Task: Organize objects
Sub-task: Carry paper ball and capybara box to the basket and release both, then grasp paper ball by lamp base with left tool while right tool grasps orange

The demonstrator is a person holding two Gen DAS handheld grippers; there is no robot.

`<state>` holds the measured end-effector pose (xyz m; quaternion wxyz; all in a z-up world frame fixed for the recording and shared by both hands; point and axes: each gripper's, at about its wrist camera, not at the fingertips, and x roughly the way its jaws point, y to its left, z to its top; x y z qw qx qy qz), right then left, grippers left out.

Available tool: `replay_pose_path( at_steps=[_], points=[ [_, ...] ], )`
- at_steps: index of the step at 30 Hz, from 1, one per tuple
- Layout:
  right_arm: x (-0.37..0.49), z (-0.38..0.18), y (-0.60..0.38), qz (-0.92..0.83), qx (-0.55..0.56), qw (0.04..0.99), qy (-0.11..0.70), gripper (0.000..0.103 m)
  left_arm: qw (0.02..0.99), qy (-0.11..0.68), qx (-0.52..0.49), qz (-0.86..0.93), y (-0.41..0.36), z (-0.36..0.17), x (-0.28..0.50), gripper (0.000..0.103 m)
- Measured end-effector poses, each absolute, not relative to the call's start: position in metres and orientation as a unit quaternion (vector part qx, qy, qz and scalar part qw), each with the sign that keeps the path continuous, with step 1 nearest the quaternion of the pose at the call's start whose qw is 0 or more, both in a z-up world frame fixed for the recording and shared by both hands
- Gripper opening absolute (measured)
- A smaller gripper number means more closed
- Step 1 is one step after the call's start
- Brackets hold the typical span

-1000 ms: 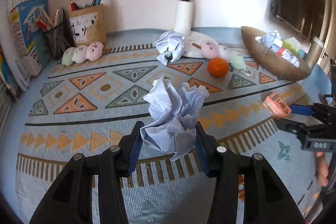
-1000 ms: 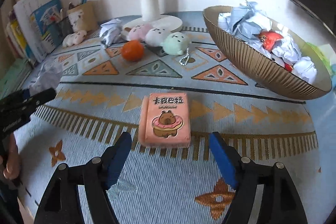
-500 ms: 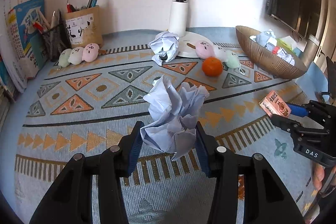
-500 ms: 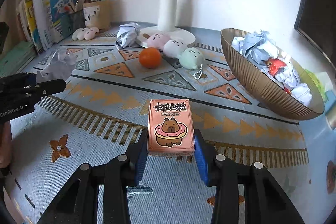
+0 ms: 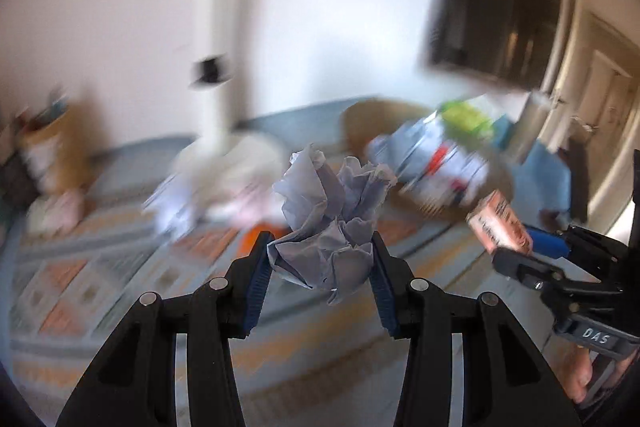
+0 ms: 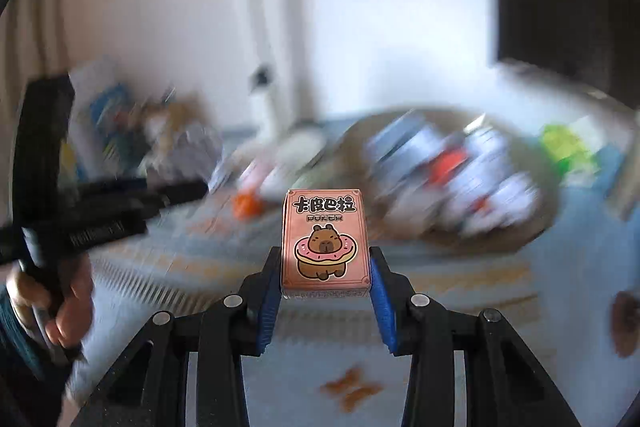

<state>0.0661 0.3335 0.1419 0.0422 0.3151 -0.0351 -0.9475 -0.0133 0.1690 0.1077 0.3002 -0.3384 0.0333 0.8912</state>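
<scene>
Background smeared; left hand-held gripper (image 5: 320, 267) clamps paper ball (image 5: 330, 223), right hand-held gripper (image 6: 324, 287) clamps card box (image 6: 325, 239).

Two handheld grippers, black moulded plastic throughout. Left gripper (image 5: 320, 267): paired angular black links, round silver screw heads at the pivots behind the fingers (image 5: 256, 287), ribbed blue pads on the inner faces. Right gripper (image 6: 324, 291): identical build; white "DAS" lettering on the body. Bare skin of left hand (image 6: 68, 303) visible behind its black handle.
</scene>
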Motion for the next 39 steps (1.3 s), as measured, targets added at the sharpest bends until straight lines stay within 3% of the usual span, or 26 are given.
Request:
replay_pose_path(
  at_steps=[6, 12, 15, 16, 17, 20, 24, 26, 31, 33, 36, 39],
  points=[
    [0.018, 0.173, 0.413, -0.955, 0.283, -0.040, -0.078, 0.040, 0.321, 0.011, -0.338, 0.885, 0.257, 0.111, -0.064, 0.043],
    [-0.059, 0.152, 0.468, -0.936, 0.303, -0.059, -0.170, 0.040, 0.331, 0.010, -0.361, 0.872, 0.313, 0.087, -0.113, 0.043],
    [-0.089, 0.139, 0.479, -0.930, 0.310, -0.062, -0.186, 0.042, 0.359, -0.012, -0.390, 0.848, 0.321, 0.078, -0.134, 0.051],
    [-0.099, 0.134, 0.482, -0.924, 0.329, -0.059, -0.187, 0.051, 0.369, -0.012, -0.401, 0.838, 0.322, 0.075, -0.138, 0.058],
    [-0.110, 0.125, 0.484, -0.913, 0.359, -0.053, -0.187, 0.052, 0.368, -0.005, -0.410, 0.835, 0.323, 0.073, -0.140, 0.072],
    [-0.109, 0.110, 0.497, -0.894, 0.385, -0.035, -0.227, 0.052, 0.369, 0.014, -0.413, 0.833, 0.317, 0.071, -0.134, 0.075],
    [-0.072, 0.122, 0.498, -0.901, 0.359, -0.044, -0.239, 0.053, 0.393, -0.009, -0.404, 0.826, 0.294, 0.080, -0.112, 0.075],
    [-0.053, 0.131, 0.493, -0.903, 0.357, -0.052, -0.235, 0.065, 0.400, -0.036, -0.409, 0.819, 0.274, 0.082, -0.103, 0.076],
    [0.000, 0.147, 0.450, -0.911, 0.343, -0.003, -0.229, 0.066, 0.374, -0.103, -0.391, 0.835, 0.184, 0.092, -0.058, 0.076],
    [0.019, 0.146, 0.417, -0.915, 0.350, 0.017, -0.200, 0.066, 0.333, -0.113, -0.377, 0.857, 0.137, 0.093, -0.033, 0.076],
    [0.036, 0.129, 0.371, -0.912, 0.366, 0.054, -0.177, 0.083, 0.228, -0.115, -0.364, 0.896, 0.070, 0.077, 0.004, 0.076],
    [0.039, 0.102, 0.324, -0.907, 0.387, 0.069, -0.151, 0.086, 0.131, -0.090, -0.370, 0.915, 0.029, 0.054, 0.024, 0.076]
  ],
)
